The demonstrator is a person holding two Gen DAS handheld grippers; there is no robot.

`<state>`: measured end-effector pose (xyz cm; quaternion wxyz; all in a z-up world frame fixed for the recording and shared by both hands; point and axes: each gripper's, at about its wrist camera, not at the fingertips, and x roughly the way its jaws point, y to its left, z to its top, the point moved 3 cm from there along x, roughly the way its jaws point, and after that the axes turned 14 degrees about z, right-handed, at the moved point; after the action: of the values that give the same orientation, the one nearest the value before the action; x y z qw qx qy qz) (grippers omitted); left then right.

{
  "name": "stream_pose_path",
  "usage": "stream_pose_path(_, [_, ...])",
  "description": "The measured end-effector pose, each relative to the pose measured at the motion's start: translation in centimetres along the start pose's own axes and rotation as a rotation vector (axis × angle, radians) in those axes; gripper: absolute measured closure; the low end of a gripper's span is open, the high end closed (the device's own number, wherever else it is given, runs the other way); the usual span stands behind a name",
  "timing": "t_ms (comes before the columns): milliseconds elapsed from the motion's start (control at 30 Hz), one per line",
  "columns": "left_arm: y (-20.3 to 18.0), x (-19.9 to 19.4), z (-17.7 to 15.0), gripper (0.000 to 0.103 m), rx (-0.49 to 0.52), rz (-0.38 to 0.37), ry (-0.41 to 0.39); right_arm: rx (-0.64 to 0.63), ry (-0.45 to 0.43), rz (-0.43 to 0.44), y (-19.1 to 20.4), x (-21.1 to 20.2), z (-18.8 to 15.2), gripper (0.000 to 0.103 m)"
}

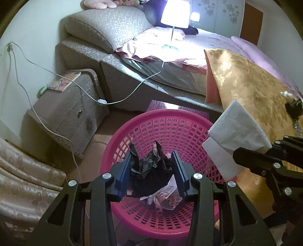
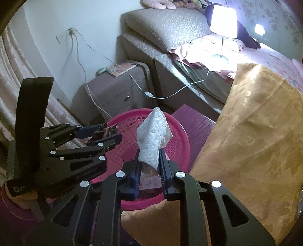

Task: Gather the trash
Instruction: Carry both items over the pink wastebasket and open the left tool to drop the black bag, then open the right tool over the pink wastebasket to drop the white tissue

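A pink plastic basket (image 1: 166, 123) stands on the floor below both grippers; it also shows in the right wrist view (image 2: 180, 143). My left gripper (image 1: 152, 157) is shut on a crumpled black wrapper (image 1: 149, 166) and holds it over the basket's inside. It also shows in the right wrist view (image 2: 111, 132). Other wrappers (image 1: 164, 198) lie in the basket's bottom. My right gripper (image 2: 150, 153) is shut on a white tissue (image 2: 154, 132) above the basket's near rim. The tissue (image 1: 236, 132) shows at the right in the left wrist view.
A table with a gold cloth (image 2: 255, 132) stands right of the basket. A bed (image 1: 170, 62) with a lit lamp (image 1: 175, 17) lies behind. A nightstand (image 1: 75, 107) with a book and trailing white cable (image 1: 132, 92) stands at the left. A purple box (image 2: 195, 121) is behind the basket.
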<state>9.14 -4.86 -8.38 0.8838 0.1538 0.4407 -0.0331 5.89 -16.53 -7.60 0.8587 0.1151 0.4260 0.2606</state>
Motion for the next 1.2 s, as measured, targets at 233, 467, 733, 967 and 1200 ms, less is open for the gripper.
stream_pose_path(233, [0.1, 0.2, 0.0, 0.053, -0.012, 0.002, 0.01, 0.014, 0.007, 0.0, -0.1, 0.0, -0.5, 0.07])
stream_pose_path(467, [0.8, 0.0, 0.0, 0.038, -0.04, 0.008, 0.009, 0.024, -0.008, -0.004, -0.1, -0.4, -0.8, 0.056])
stream_pose_path(733, [1.4, -0.5, 0.4, 0.033, -0.071, 0.021, -0.014, 0.023, -0.038, -0.027, -0.1, -1.5, -1.0, 0.053])
stream_pose_path(967, [1.1, -1.0, 0.5, 0.031, -0.072, 0.014, -0.037, 0.027, -0.069, -0.06, -0.4, -2.9, -1.6, 0.052])
stream_pose_path(1200, [0.2, -1.8, 0.5, 0.03, -0.063, -0.011, -0.069, 0.065, -0.117, -0.116, -1.8, -4.8, -2.7, 0.048])
